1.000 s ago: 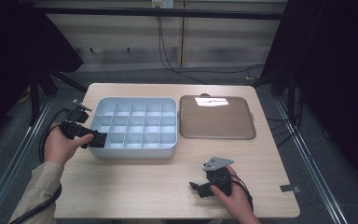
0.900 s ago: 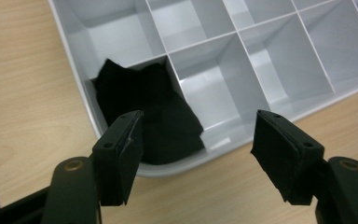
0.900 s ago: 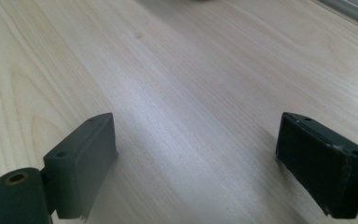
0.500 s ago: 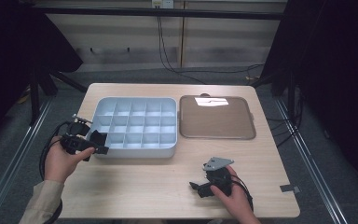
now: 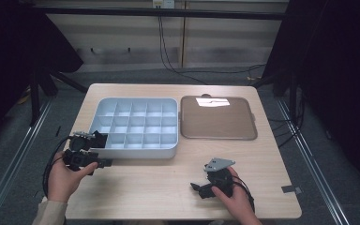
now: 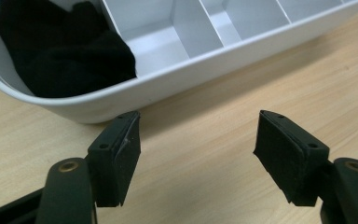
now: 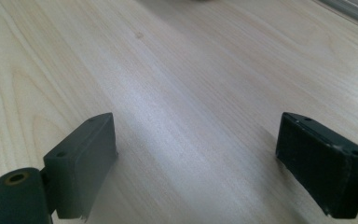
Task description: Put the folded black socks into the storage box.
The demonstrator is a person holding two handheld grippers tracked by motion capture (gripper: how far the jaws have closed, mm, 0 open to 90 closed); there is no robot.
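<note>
- High view: the left claw (image 5: 104, 162) sits at the desk's (image 5: 140, 187) left edge, just beside the near-left corner of the white compartment tray (image 5: 136, 152).
- Left gripper view: that claw's (image 6: 196, 154) jaws stand wide apart with bare wood between them; they grip nothing. A black cloth (image 6: 65, 51) lies bunched in the tray's (image 6: 177, 74) corner compartment, just beyond the jaws.
- High view: a brown flat tray (image 5: 218, 118) lies just right of the white one.
- The right claw (image 5: 198, 189) rests low on the near desk, well apart from both trays.
- Right gripper view: its (image 7: 196, 163) jaws are spread wide over bare wood (image 7: 177, 84), empty.
</note>
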